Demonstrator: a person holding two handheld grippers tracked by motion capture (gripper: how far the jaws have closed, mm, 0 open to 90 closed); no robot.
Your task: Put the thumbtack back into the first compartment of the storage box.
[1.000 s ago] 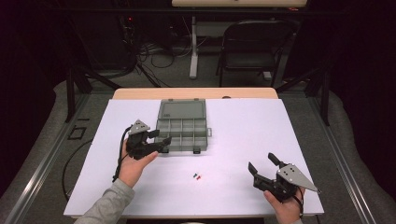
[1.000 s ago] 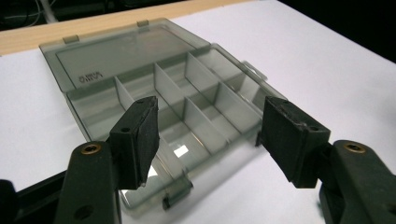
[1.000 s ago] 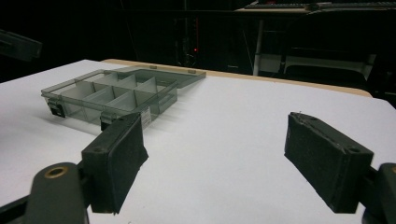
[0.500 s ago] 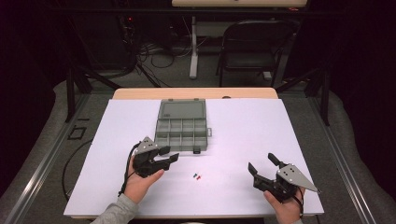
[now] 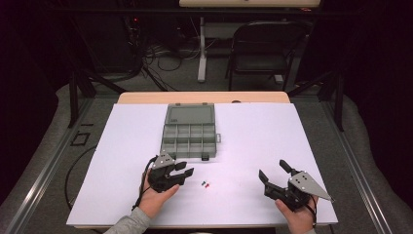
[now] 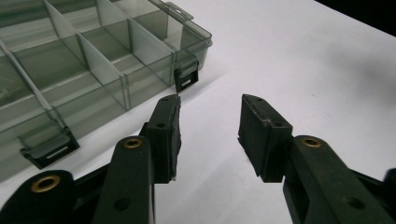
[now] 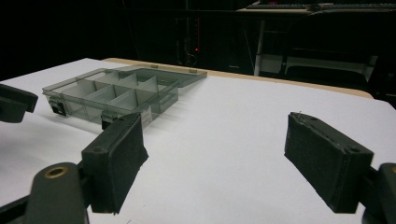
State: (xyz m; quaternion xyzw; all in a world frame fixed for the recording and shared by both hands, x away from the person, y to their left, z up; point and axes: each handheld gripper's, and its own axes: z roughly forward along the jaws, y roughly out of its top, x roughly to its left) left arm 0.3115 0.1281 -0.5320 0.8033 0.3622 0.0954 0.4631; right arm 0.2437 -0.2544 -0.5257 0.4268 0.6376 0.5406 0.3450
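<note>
A white sheet [image 5: 253, 146] covers most of the table [image 5: 204, 97], whose bare wooden strip shows along the far edge. A grey compartment box [image 5: 189, 131] lies open in the middle of the sheet, toward the far side, with its lid [image 5: 190, 114] folded back flat behind it. Wide stretches of bare white sheet lie to either side of the box and between it and the right edge.

The left gripper [image 5: 181, 174] sits near the front edge, just in front of the box's near left corner, held in a hand [image 5: 155, 197] that comes up from the bottom. Its jaws are released, standing apart with nothing between them. In the left gripper view the gripper [image 6: 210, 126] points past the box's front wall [image 6: 140, 79], where two dark latches [image 6: 185, 77] hang down; the nearest jaw tip is close to that wall but apart from it, and open sheet runs ahead and to the side.

The right gripper [image 5: 273, 173] rests near the front right corner of the sheet, well apart from the box, and its jaws are also spread wide and empty. In the right gripper view the gripper [image 7: 215, 154] looks across bare sheet toward the box [image 7: 112, 95].

Two tiny items, one green [image 5: 203, 184] and one red [image 5: 208, 185], lie touching or nearly so on the sheet between the grippers, closer to the left one and in front of the box.

The box's compartments, seen through its clear walls, look empty in both gripper views.
</note>
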